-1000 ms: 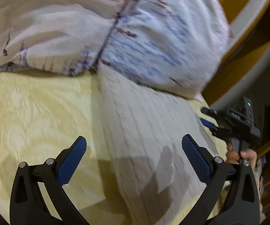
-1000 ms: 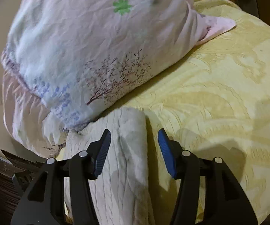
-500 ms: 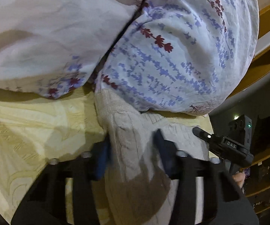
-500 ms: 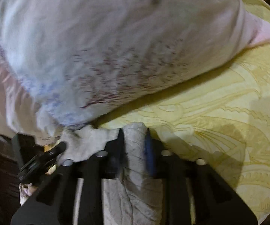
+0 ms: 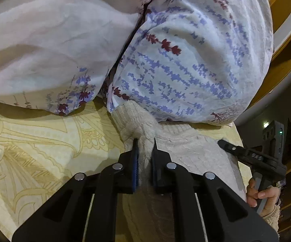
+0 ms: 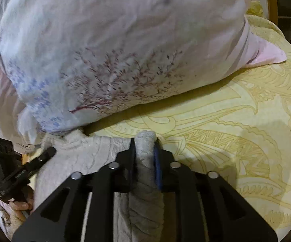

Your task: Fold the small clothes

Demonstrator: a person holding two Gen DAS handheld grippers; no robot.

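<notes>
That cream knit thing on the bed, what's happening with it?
A person holds tongs in each hand, and both pairs are pinched shut on the far edge of the cream knit garment: the left tongs and the right tongs. It lies on the yellow bedspread, against the floral pillow.

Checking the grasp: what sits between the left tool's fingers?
In the left wrist view, a bunched fold of the cream knit garment sits between the left tool fingers.

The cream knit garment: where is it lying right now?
The cream knit garment lies on the yellow patterned bedspread, its far end against the floral pillow, pinched by the left gripper and the right gripper.
</notes>
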